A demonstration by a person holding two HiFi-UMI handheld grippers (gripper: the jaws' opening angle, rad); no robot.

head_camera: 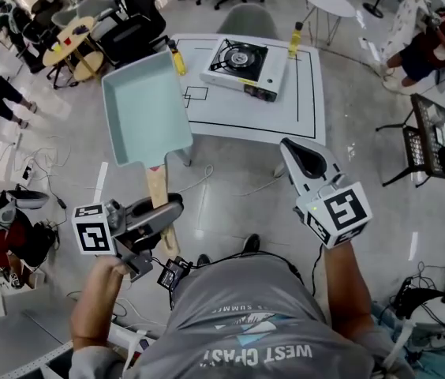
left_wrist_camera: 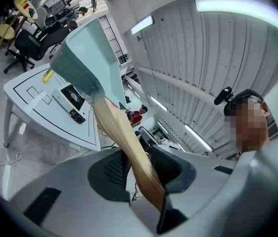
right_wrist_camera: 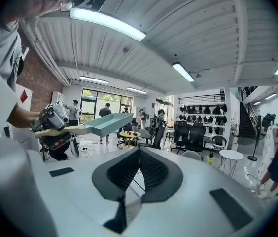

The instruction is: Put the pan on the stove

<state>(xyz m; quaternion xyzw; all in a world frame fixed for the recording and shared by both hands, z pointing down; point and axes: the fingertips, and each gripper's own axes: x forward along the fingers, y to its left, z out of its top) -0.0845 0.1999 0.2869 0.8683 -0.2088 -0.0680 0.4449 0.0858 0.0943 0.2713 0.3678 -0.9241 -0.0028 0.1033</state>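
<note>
Clamping the wooden handle (left_wrist_camera: 129,152) between its pads, as only its own view shows, the left gripper (head_camera: 158,212) holds the pale teal rectangular pan (head_camera: 145,109) level in the air. From above, the portable stove (head_camera: 242,68) sits on the white table (head_camera: 305,109), apart from the pan. The right gripper (head_camera: 305,158) points forward at arm's length, jaws together and empty.

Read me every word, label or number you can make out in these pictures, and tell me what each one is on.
"WEST COAST": large white print on the person's grey shirt, upside down in the head view; the second word's second letter is unclear.
Smaller line on the same shirt: too blurred to read.
Front label of the stove: too small to read.
Label on the yellow bottle: too small to read.
Marker cubes: black-and-white patterns only, no letters.
</note>
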